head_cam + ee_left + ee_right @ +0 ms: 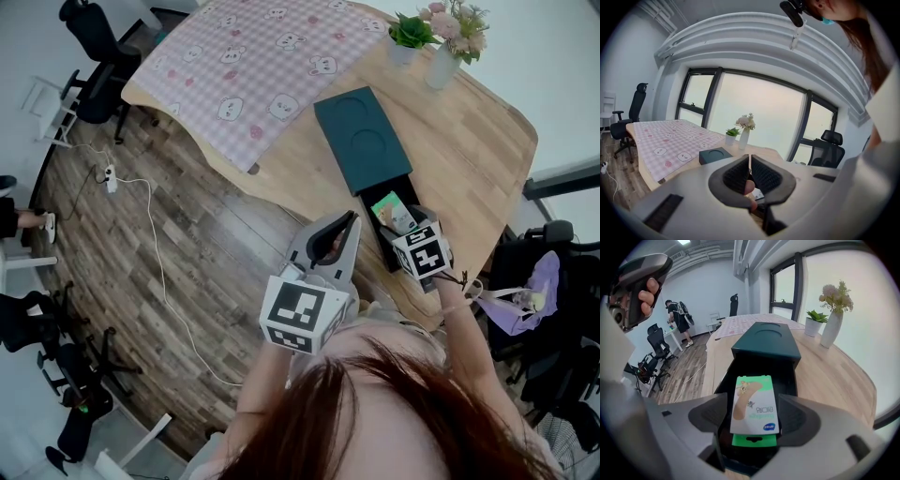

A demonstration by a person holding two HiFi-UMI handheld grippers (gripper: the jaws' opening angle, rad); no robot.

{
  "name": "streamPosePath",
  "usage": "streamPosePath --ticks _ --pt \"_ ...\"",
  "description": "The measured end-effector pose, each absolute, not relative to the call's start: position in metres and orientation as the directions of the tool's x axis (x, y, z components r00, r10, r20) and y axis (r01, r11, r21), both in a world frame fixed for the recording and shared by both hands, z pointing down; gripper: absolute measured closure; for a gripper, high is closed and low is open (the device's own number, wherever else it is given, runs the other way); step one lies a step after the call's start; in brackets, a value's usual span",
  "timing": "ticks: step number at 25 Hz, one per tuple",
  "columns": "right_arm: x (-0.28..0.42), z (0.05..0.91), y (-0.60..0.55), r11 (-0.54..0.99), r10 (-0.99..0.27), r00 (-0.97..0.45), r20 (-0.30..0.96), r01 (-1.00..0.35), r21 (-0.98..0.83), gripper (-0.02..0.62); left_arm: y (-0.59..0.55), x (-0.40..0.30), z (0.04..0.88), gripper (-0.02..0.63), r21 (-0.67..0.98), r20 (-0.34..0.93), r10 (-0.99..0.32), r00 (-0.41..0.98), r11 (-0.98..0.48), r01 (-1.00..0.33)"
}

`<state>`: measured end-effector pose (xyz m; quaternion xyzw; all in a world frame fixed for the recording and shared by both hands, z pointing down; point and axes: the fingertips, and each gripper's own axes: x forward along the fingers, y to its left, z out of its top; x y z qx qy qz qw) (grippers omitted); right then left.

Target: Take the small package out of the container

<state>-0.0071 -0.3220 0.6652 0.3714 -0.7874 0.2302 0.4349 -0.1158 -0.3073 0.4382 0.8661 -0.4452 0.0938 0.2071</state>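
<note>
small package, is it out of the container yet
No, the small package lies inside the open dark green container, with the spread jaws of the right gripper on either side of it.

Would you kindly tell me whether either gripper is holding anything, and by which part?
Nothing is held. The right gripper stands open, its fingers either side of the small package, not pressing it; the left gripper is shut and empty.
</note>
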Motion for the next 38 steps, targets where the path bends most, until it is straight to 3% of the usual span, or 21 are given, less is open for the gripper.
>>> streamPosePath --ticks 18,38 --pt "-0.008 0.686 -0.328 0.596 -0.340 -0.265 0.902 -0.803 -0.011 0.272 -0.313 -0.126 0.444 0.586 0.288 0.362 -0.741 0.565 -0.488 -0.824" --pt "0.000 0.639 -0.325 0.578 -0.478 -0.325 0.816 -0.816 0.013 0.282 -0.288 -0.115 0.438 0.586 0.249 0.357 -0.758 0.546 -0.487 -0.837"
